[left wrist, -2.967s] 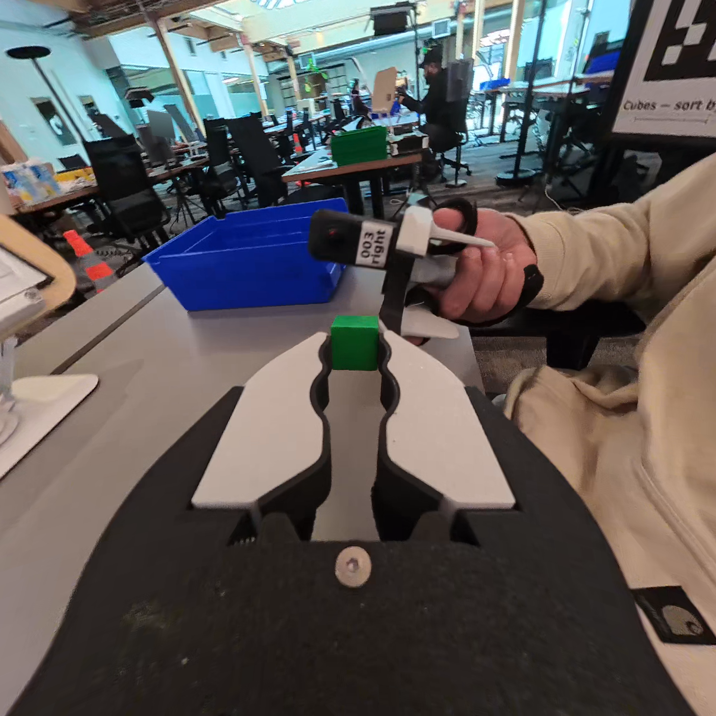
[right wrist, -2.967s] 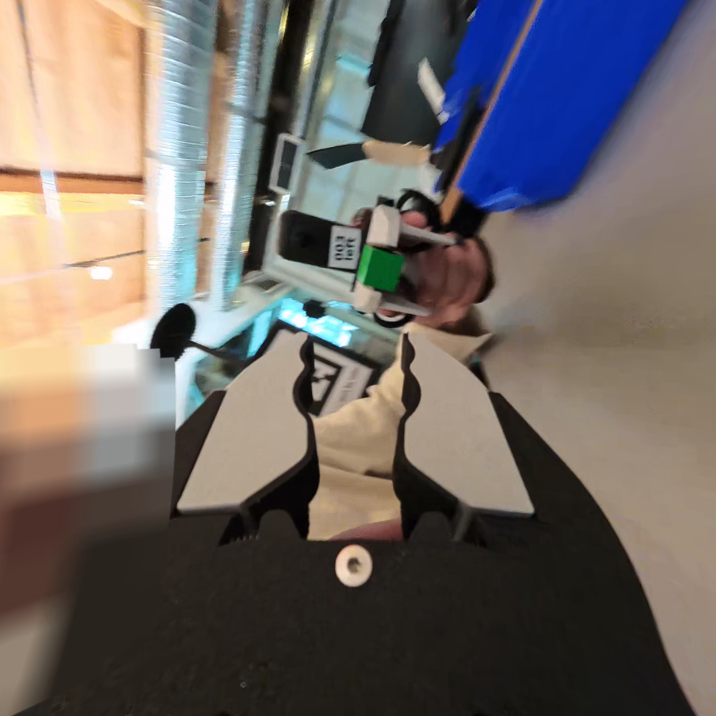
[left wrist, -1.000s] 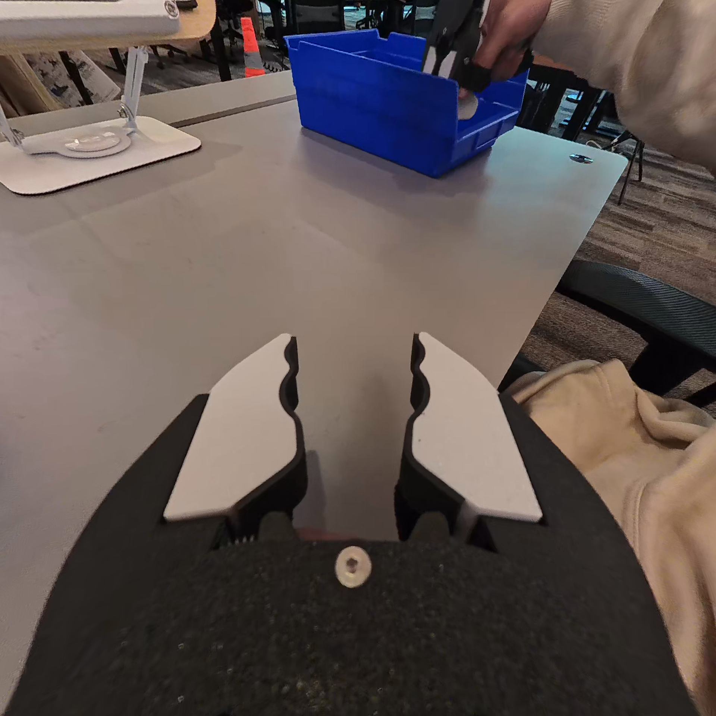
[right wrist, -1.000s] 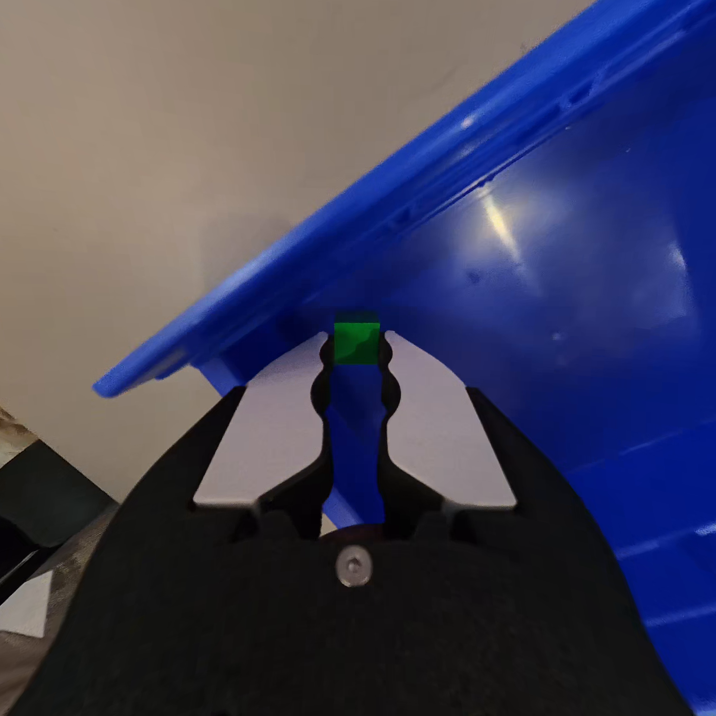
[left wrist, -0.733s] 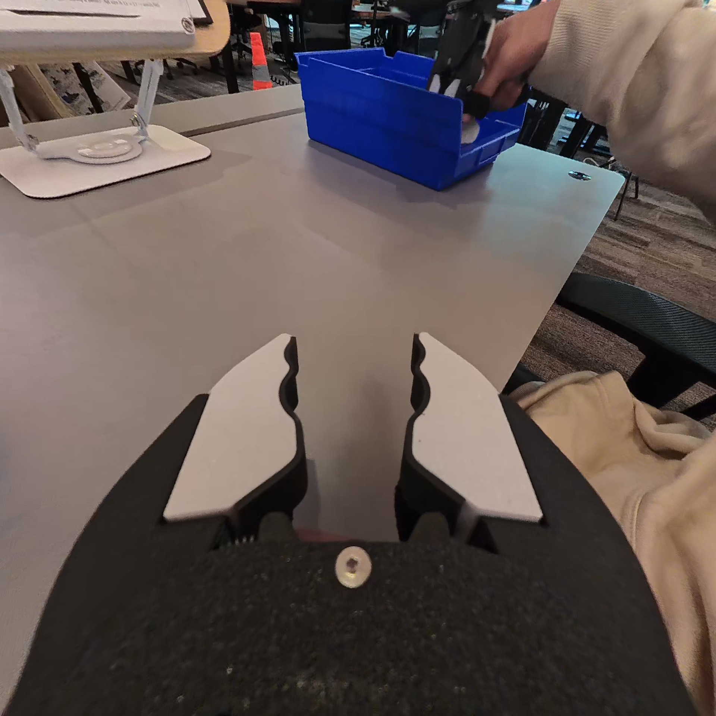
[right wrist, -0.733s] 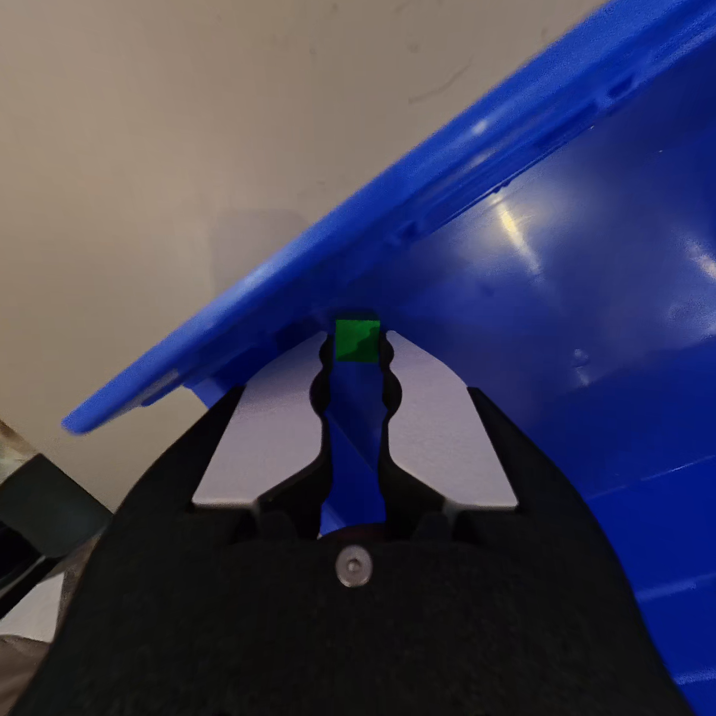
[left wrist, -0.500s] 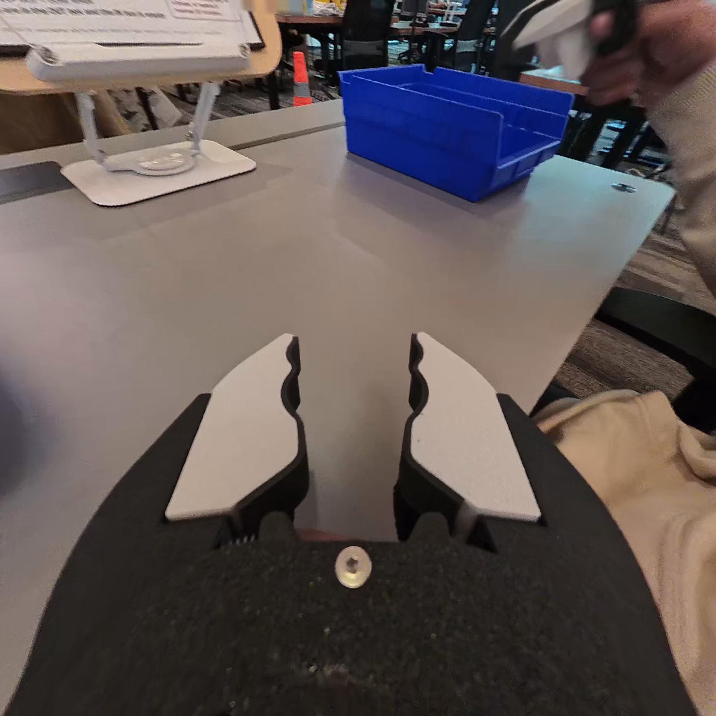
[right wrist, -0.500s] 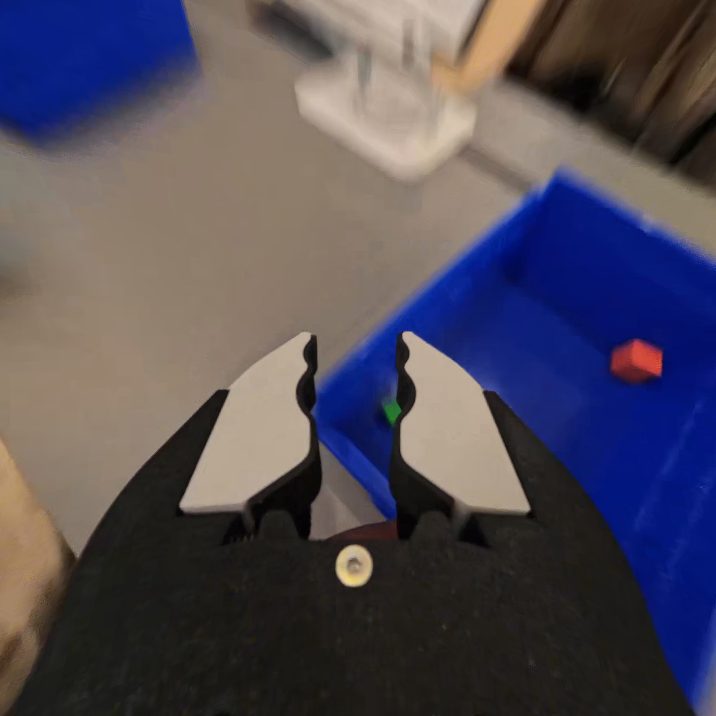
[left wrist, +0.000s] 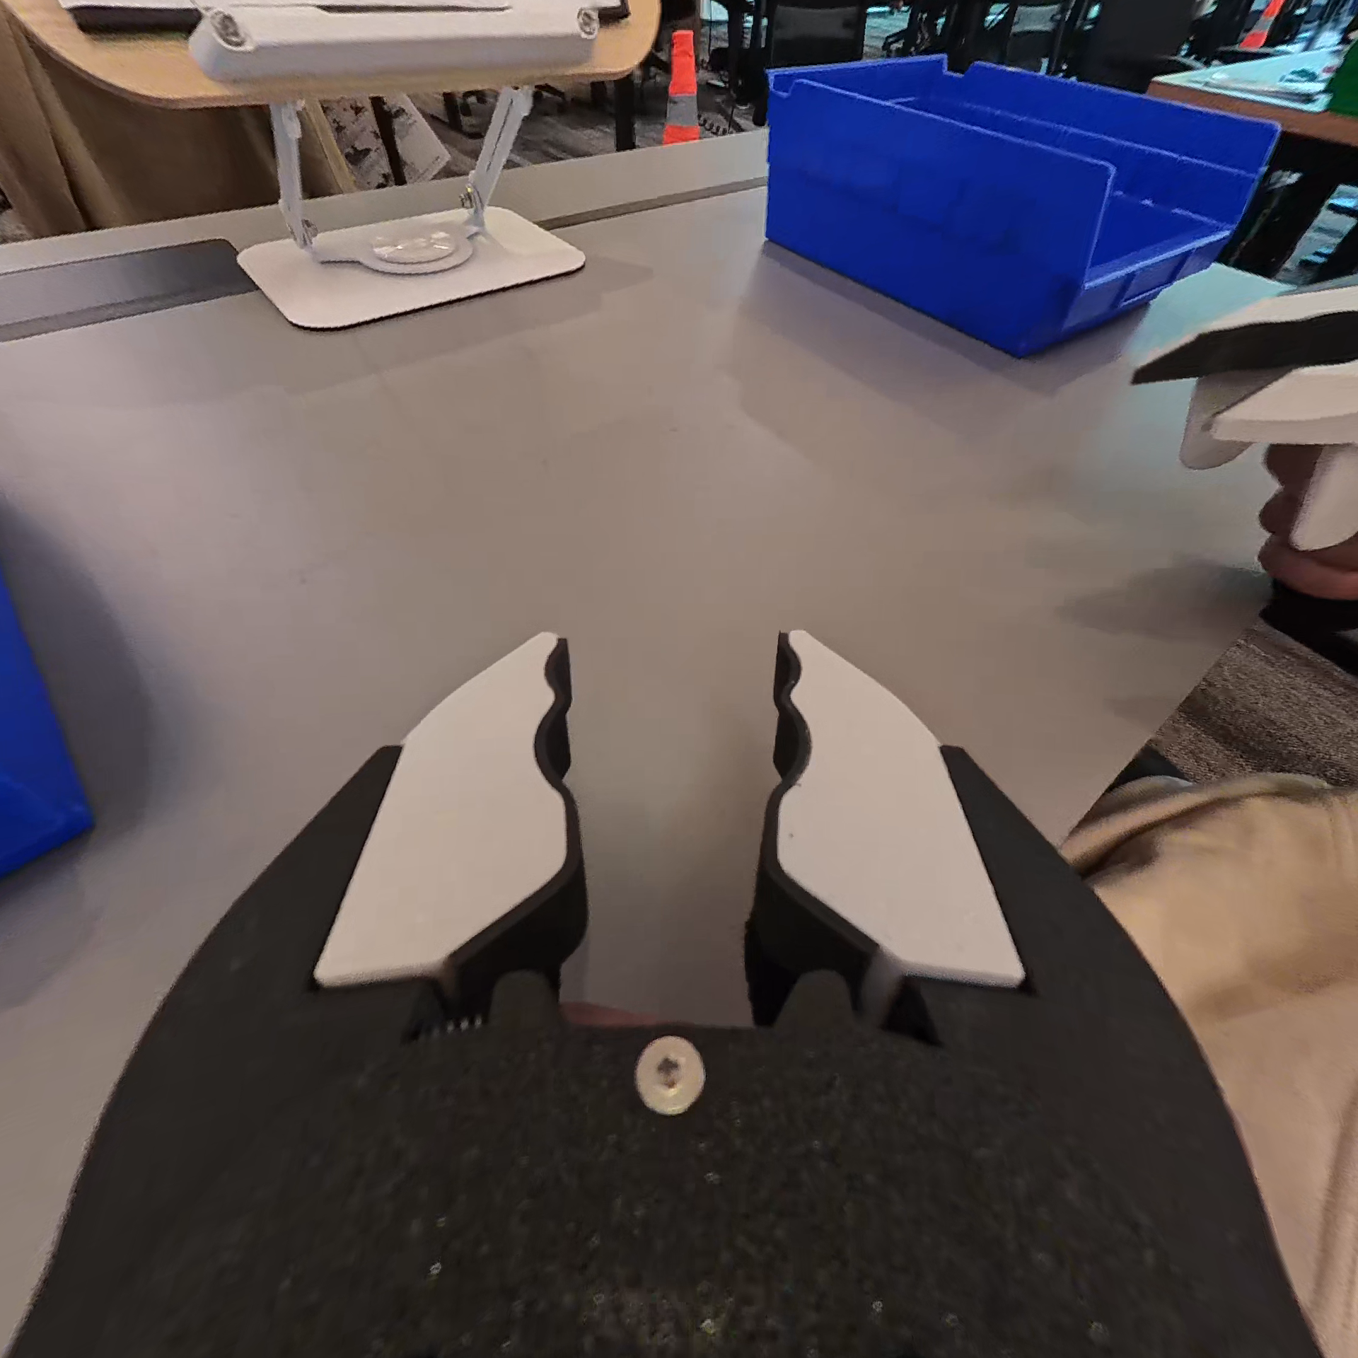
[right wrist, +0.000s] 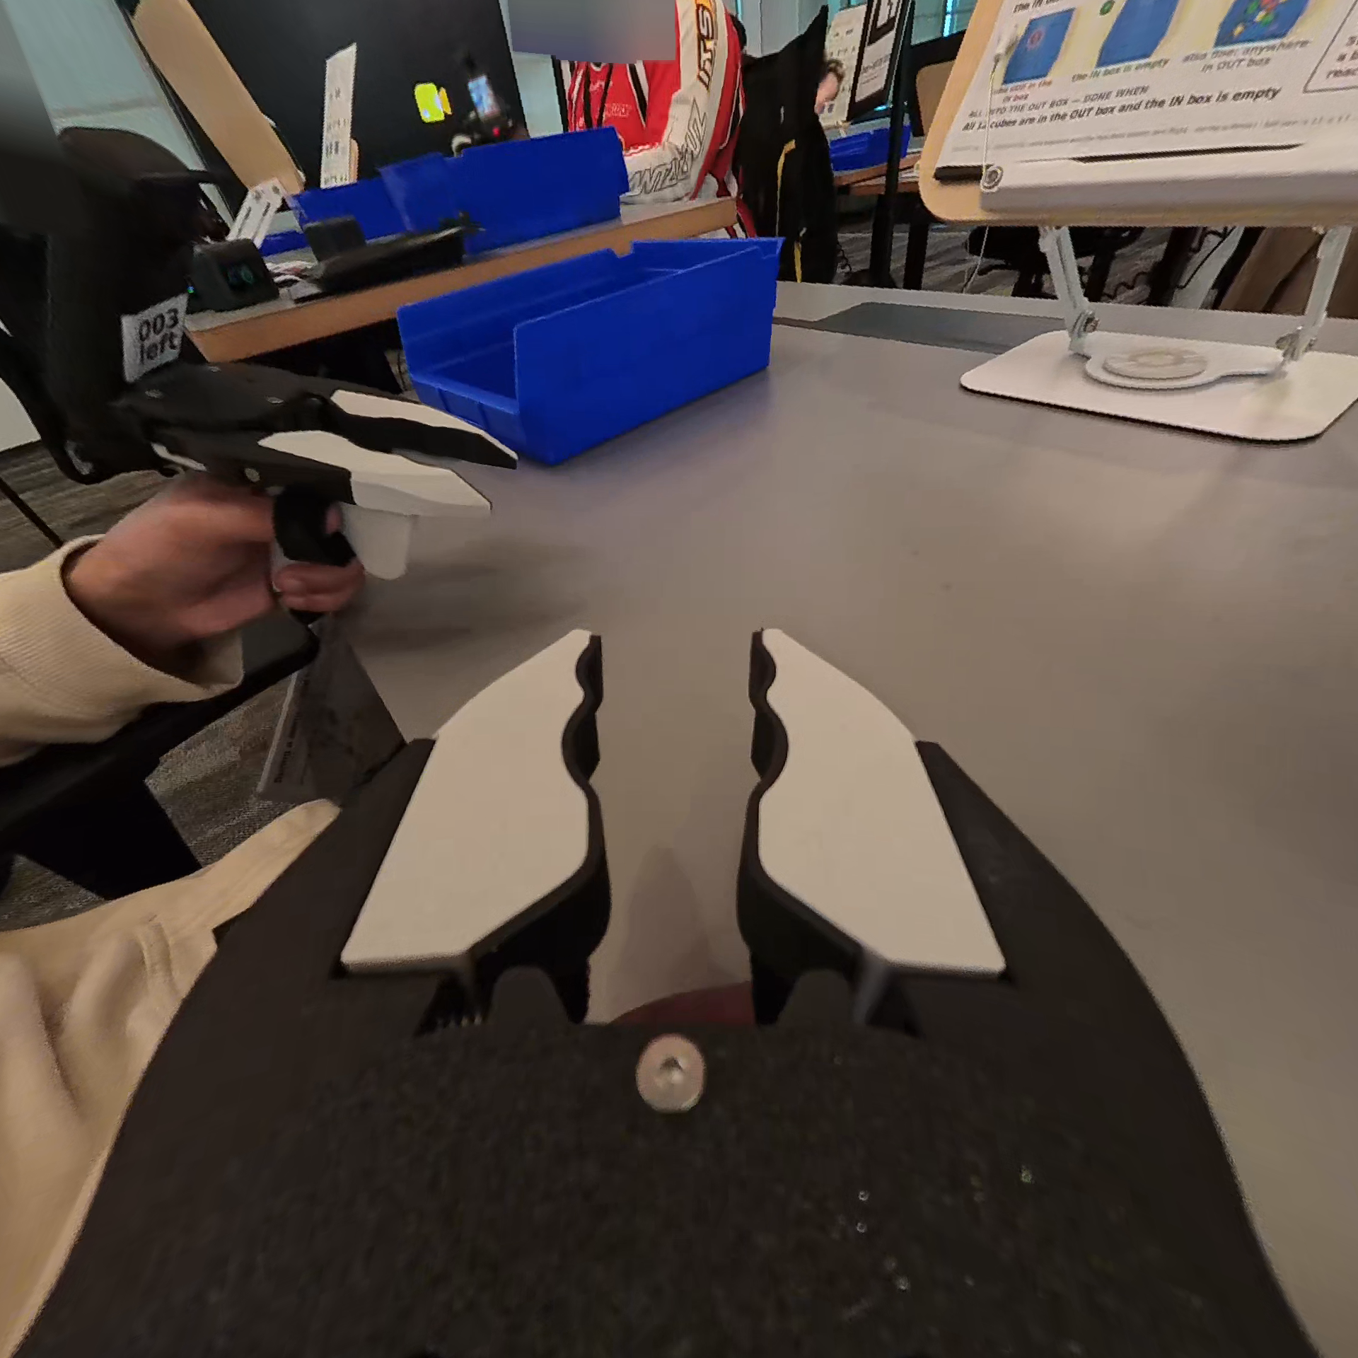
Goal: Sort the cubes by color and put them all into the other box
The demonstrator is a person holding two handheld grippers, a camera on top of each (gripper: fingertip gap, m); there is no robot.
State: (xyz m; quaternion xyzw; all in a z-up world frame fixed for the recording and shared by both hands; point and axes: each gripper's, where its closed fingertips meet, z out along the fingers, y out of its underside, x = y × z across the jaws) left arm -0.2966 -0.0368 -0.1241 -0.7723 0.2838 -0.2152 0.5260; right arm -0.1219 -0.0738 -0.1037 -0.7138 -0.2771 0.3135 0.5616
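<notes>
Grey table [left wrist: 661, 455]: right hand-held gripper [right wrist: 676, 647] now apart, green cube gone; left hand-held gripper [left wrist: 669, 654] stays apart, empty.

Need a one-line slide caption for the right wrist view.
Right gripper open and empty above the grey table, left gripper alongside, blue box ahead.

Two blue plastic boxes, upright on the grey counter [left wrist: 661, 455], well apart. One open-topped box [left wrist: 977, 213] near the counter's far right corner in the left wrist view, low front lip turned toward the right edge, inner dividers visible. Other blue box [right wrist: 588, 345] near the far left edge in the right wrist view, low open end facing outward. No cubes visible; interiors largely hidden behind the walls.
</notes>
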